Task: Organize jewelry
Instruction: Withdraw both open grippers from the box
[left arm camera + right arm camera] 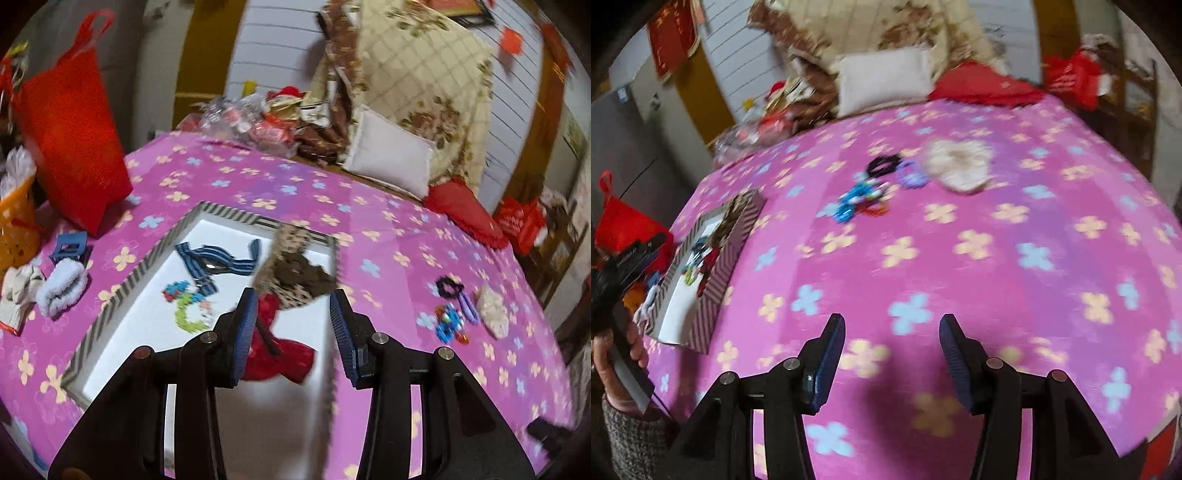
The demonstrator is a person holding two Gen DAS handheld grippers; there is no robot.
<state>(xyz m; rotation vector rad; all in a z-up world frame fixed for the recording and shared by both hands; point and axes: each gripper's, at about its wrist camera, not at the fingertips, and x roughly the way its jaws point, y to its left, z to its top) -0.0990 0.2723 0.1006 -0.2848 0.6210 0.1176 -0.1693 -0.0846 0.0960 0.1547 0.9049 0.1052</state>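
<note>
Both views are showing bright, even indoor light, with no single source in sight. The fisheye is bending the cloth point(960, 236) into a dome and darkening the corners. Motion blur is smearing the right view heavily: the hair ties point(882, 184) are reading as coloured streaks, perhaps beads. The left view is staying sharper, though the box point(155, 254) rim is smearing. Soft shadows are falling beneath the right gripper point(892, 350).

The left tool point(293, 301) points forward and downward, its two blue-padded fingers point(246, 332) standing apart with nothing pressed between them. The right tool point(892, 328) likewise tilts downward, its fingers point(955, 354) parted and empty. In the right wrist view, a hand point(617, 354) in a grey knitted sleeve point(631, 435) grips the left tool's handle.
</note>
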